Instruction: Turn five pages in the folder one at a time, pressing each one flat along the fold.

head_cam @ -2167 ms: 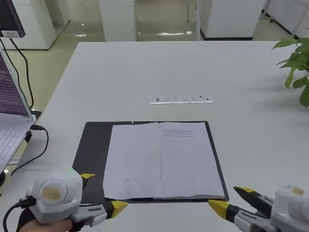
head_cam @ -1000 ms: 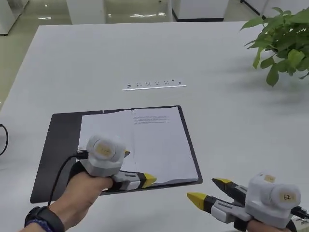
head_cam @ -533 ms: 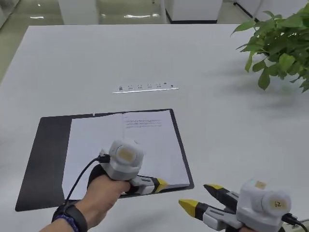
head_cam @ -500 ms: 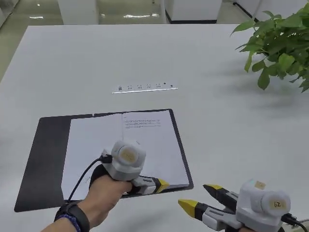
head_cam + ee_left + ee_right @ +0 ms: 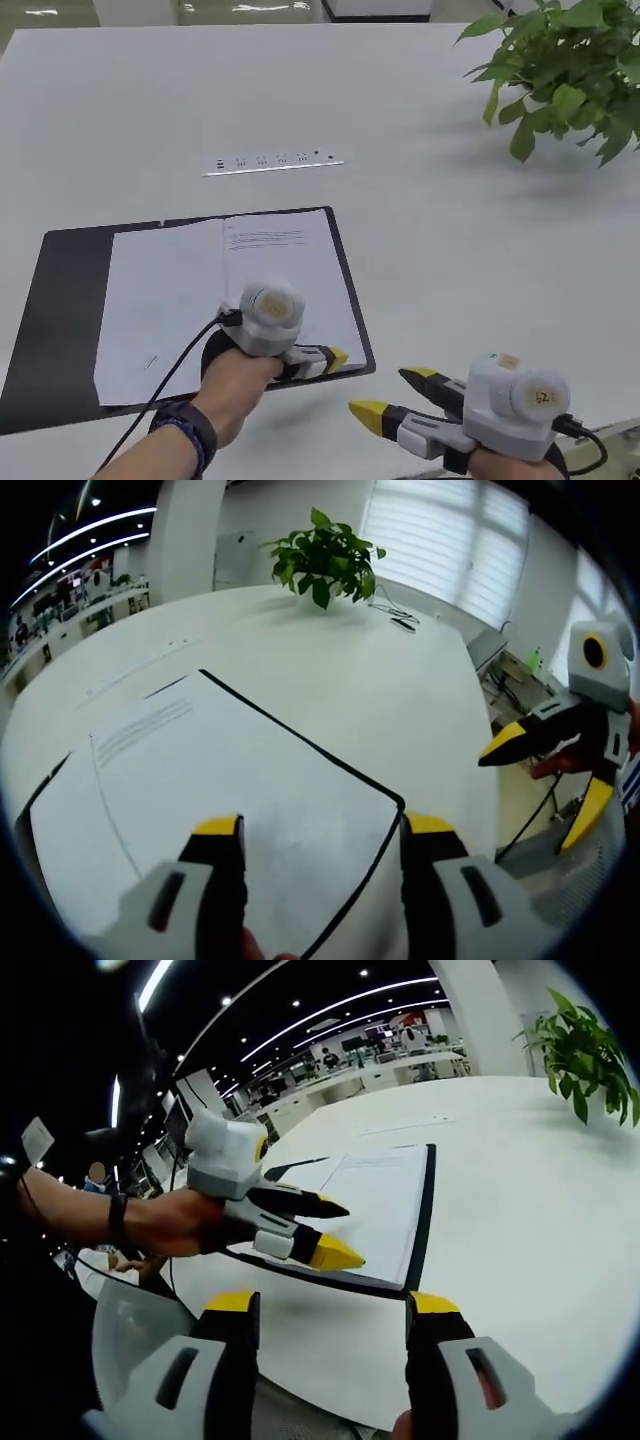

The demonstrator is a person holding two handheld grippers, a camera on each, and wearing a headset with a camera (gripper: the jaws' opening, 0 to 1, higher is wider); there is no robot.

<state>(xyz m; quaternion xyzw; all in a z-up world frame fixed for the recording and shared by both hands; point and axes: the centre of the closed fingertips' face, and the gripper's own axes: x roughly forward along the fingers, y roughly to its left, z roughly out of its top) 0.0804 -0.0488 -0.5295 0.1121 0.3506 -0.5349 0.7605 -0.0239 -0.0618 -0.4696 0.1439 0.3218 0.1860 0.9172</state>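
The folder (image 5: 55, 300) lies open and flat on the white bench (image 5: 450, 230). Its black left cover is bare, and white sheets are spread across the fold to its right edge. The right-hand page (image 5: 285, 275) has a few printed lines at its far end. Beyond the folder's far edge a power strip (image 5: 272, 161) sits in the bench top. At the folder's near right corner is the left gripper (image 5: 330, 358), low over the paper. Its jaws are apart and empty, and in its own view they straddle that corner of page and cover. Just off the folder's right side, near the bench's front edge, the right gripper (image 5: 390, 392) hangs above bare bench. It also has jaws apart and nothing in them. Well beyond the folder to the right is a potted plant (image 5: 560, 70). The main risk is at that corner. If the jaws close there they may catch the cover or several sheets together rather than one page. Nothing pins the folder, so a lift could drag it or crease the sheet.
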